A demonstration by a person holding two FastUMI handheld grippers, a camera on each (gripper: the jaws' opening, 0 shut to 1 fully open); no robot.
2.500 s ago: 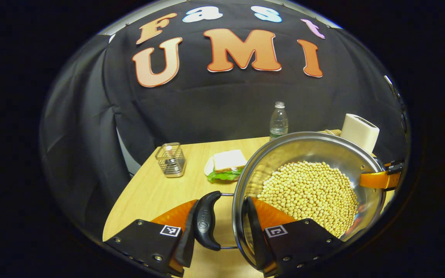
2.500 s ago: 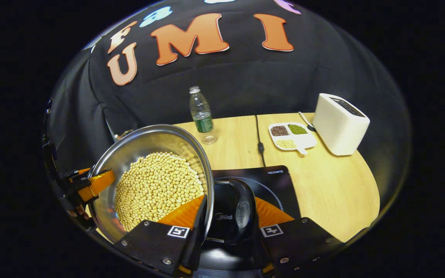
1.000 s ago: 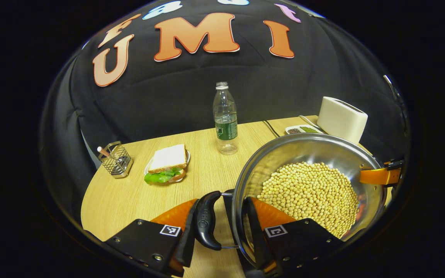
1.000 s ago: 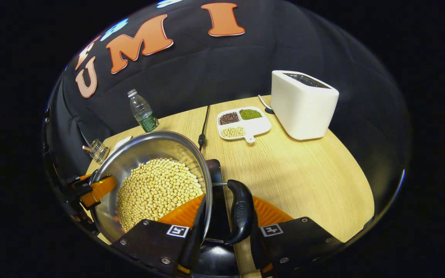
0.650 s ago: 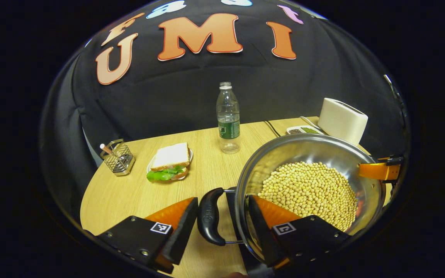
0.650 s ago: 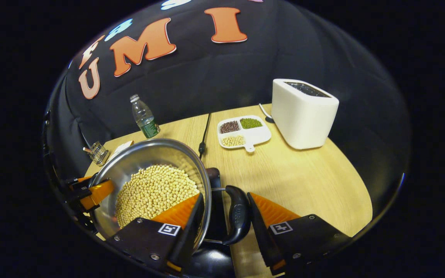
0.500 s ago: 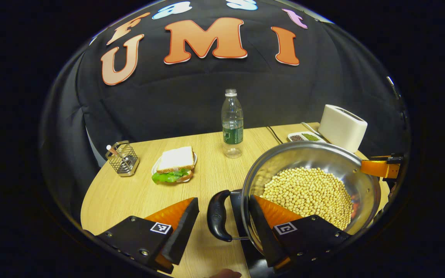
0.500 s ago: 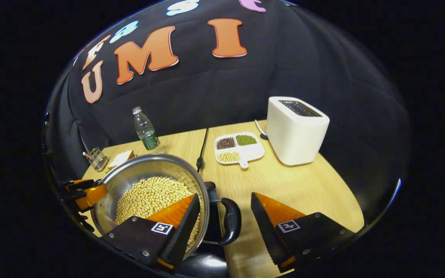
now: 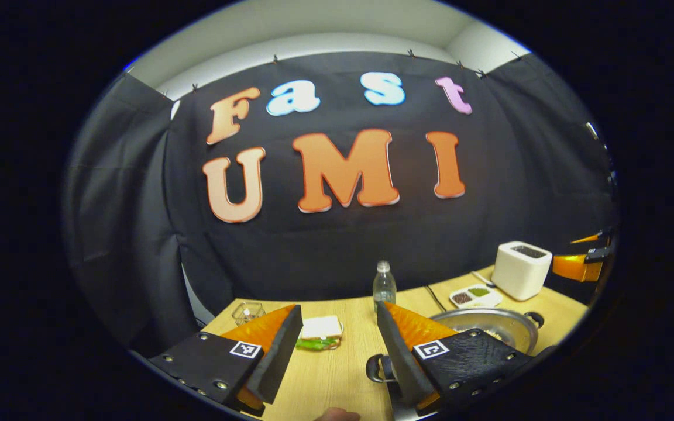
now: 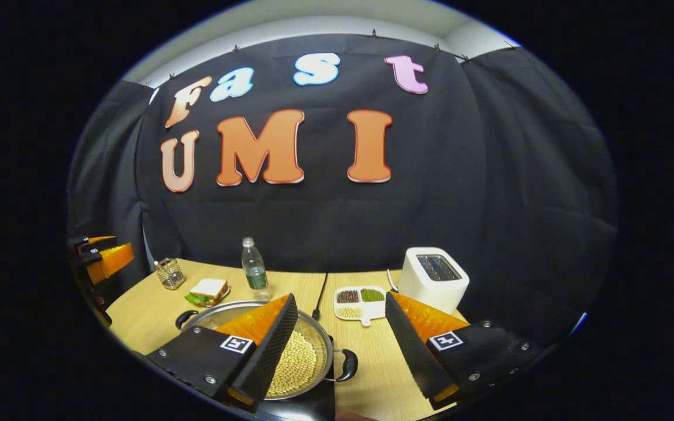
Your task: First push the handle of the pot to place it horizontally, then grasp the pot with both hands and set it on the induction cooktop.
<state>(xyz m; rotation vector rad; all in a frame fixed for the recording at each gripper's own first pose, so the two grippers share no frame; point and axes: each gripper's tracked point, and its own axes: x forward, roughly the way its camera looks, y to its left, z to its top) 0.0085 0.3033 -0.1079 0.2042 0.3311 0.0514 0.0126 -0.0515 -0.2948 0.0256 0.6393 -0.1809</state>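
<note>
Pot (image 10: 290, 356) of beans rests on the cooktop (image 10: 320, 397) at the table's (image 10: 138, 316) near edge; left gripper (image 9: 337, 345) and right gripper (image 10: 340, 345), both wide open and empty, hang above it, apparently released.

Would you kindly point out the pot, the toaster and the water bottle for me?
pot (image 10: 313, 328): right gripper view, on its steel rim.
toaster (image 10: 430, 282): right gripper view, on its white front wall.
bottle (image 10: 253, 271): right gripper view, on its clear body.

pot (image 10: 313, 327) 1 | bottle (image 10: 253, 270) 1 | toaster (image 10: 433, 278) 1 | sandwich (image 10: 208, 290) 1 | divided tray (image 10: 361, 304) 1 | wire basket (image 10: 169, 273) 1
</note>
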